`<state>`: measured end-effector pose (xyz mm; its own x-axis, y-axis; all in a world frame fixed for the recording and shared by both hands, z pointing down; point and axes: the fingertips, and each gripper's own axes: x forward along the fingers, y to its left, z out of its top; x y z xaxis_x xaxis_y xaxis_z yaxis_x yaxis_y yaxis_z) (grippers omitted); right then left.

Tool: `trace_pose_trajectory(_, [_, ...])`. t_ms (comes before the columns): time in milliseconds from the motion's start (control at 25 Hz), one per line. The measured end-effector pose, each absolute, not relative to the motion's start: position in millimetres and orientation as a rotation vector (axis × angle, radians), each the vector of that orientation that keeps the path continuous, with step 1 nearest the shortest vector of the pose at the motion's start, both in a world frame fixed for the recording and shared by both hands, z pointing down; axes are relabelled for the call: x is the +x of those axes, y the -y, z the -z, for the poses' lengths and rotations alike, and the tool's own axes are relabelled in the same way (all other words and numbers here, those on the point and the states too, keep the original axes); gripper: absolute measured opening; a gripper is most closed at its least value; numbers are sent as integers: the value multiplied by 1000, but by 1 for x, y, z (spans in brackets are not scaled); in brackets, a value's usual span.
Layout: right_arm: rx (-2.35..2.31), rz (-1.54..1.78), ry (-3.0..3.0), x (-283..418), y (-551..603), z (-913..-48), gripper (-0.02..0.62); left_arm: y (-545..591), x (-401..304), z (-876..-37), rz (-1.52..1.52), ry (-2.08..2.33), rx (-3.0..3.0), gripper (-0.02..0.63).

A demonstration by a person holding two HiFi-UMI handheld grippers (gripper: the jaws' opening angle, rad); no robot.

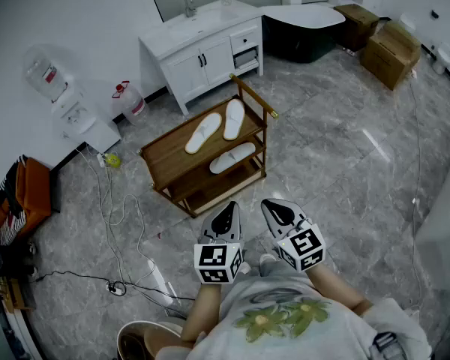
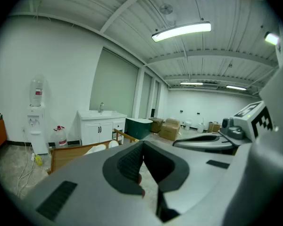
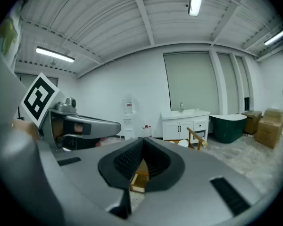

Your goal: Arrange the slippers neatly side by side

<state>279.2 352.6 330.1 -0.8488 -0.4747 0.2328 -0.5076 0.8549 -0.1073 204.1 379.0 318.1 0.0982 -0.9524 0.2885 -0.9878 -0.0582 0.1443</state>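
Counting slippers gives three, all white: two on the top shelf of the wooden rack (image 1: 169, 154) and one on the shelf below. Of the top pair, the left slipper (image 1: 202, 132) lies slantwise near the shelf's middle. The right slipper (image 1: 234, 118) sits toward the far right corner beside the end rail, apart from its mate and at a different angle. The lower slipper (image 1: 232, 157) lies along that shelf's right end. Two grippers hang over the grey floor just short of the rack's near edge, well apart from every slipper. The left gripper (image 1: 229, 210) has its fingers (image 2: 129, 166) pressed together on nothing, and the right gripper (image 1: 276, 208) likewise has its fingers (image 3: 127, 161) closed and empty. Each carries one cube with black-and-white square markers, which bear patterns and no words. Against the wall stand one water dispenser (image 1: 60, 96), one water jug (image 1: 131, 100) with a red cap and one white vanity cabinet (image 1: 202, 51). A dark bathtub (image 1: 300, 32) and two cardboard boxes (image 1: 394, 47) lie further right. The bottle's red label is too small to read.
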Motion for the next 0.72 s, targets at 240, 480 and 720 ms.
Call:
trace_pose_trajectory(240, [753,-242,2849,293,-349,-333,6,-378,220,-327,-166,1923,2063,15])
trace_pose_trajectory(480, [724,-220,2851,299,-341,-340,6,-377,222,-335,-159,1964,2015,15])
trace_pose_trajectory(720, [706,-254,2842,298,-334,-349,6,-373,218,-342,-176,1966,1975,15])
